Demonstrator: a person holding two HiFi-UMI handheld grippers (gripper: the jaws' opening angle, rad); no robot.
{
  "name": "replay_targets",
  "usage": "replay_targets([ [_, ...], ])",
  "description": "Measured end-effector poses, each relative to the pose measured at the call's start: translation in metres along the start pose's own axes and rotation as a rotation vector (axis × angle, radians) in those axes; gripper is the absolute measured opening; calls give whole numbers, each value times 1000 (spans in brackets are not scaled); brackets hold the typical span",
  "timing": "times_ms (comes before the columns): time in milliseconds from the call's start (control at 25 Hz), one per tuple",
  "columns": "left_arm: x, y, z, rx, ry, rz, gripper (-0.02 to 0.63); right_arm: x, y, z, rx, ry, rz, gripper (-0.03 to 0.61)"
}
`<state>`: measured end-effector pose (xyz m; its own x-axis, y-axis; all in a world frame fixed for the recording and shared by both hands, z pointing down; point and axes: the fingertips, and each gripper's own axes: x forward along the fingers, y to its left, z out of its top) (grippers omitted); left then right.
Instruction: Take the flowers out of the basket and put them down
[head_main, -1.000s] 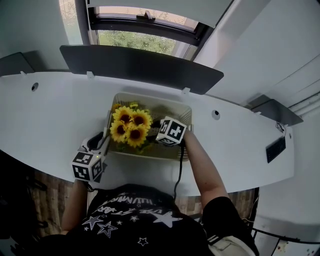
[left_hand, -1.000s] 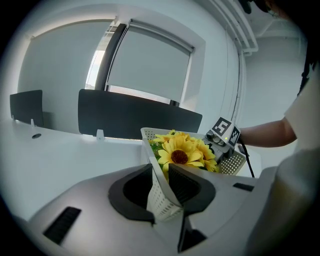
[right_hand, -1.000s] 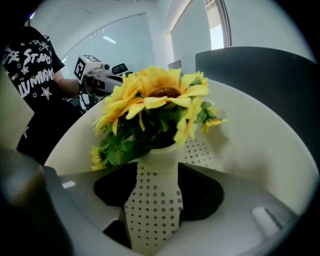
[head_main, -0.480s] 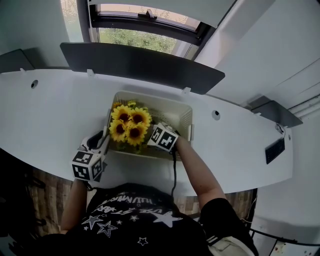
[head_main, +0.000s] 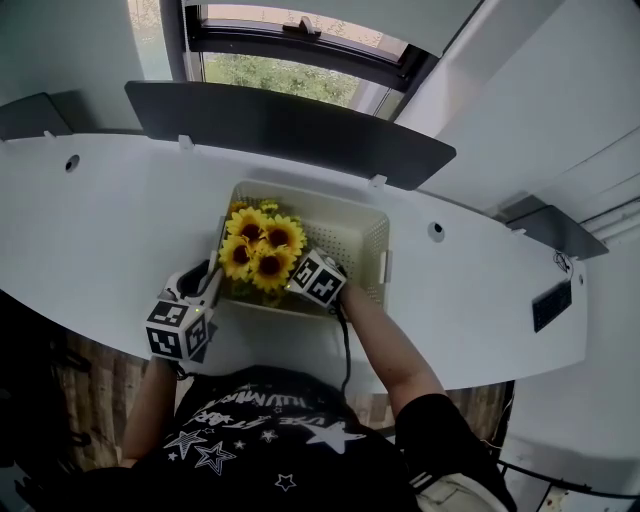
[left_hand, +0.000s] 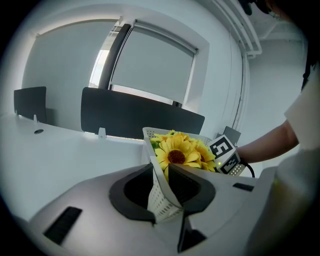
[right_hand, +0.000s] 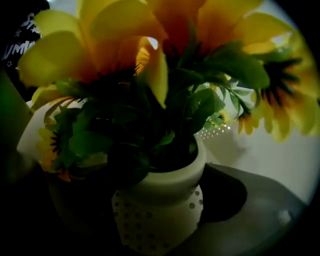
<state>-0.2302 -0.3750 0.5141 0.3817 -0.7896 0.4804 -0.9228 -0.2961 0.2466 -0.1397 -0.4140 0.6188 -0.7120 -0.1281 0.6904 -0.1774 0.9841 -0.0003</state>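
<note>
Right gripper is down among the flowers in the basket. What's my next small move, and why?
Probably close the right gripper on the white pot: its jaws have just been opening, and the pot under the flowers sits between them, not yet pressed. The left gripper clamps the basket wall, steadying it for the lift.

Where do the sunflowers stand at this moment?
In the head view the sunflowers stand in the left half of the white basket on the desk, close to the near-left corner that the left gripper clamps.
</note>
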Motion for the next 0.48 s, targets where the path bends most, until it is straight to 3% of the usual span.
replay_targets([
  [480,0,-1,0,-78,-21,9,80,23,-6,14,0,-60,-28,491],
])
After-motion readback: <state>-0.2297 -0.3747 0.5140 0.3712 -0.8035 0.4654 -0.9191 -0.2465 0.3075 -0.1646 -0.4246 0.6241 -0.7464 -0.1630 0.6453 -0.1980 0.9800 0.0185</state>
